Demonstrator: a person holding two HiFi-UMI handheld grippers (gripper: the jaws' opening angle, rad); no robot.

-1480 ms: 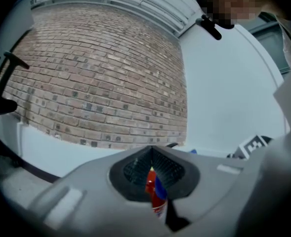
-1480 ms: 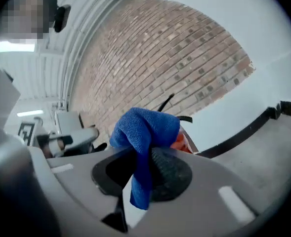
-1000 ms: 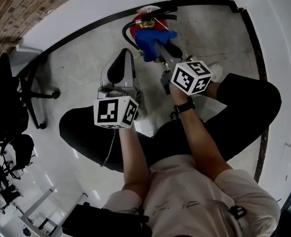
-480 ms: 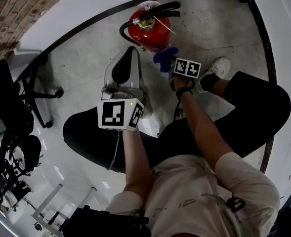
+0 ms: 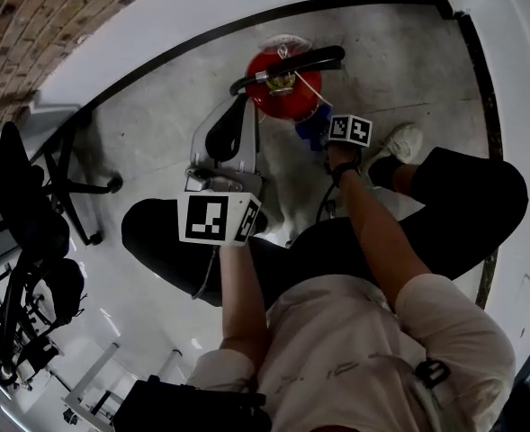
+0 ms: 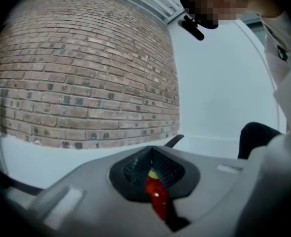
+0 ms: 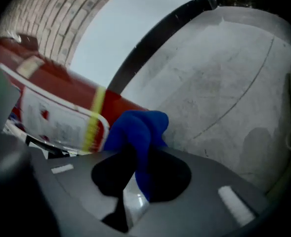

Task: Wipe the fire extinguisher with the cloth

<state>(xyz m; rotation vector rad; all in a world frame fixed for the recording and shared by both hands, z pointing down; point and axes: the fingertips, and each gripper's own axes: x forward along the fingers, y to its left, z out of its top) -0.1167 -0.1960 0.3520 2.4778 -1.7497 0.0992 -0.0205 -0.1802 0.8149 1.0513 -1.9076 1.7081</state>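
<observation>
A black skirting strip curves along the foot of a white wall. Beyond the strip, higher up, the wall turns to brown brick. On the near side of the strip lies a grey concrete floor. A black office chair on castors stands near the strip's left end, with more black chairs farther from the strip. A white shoe rests on the floor towards the strip's right corner.
</observation>
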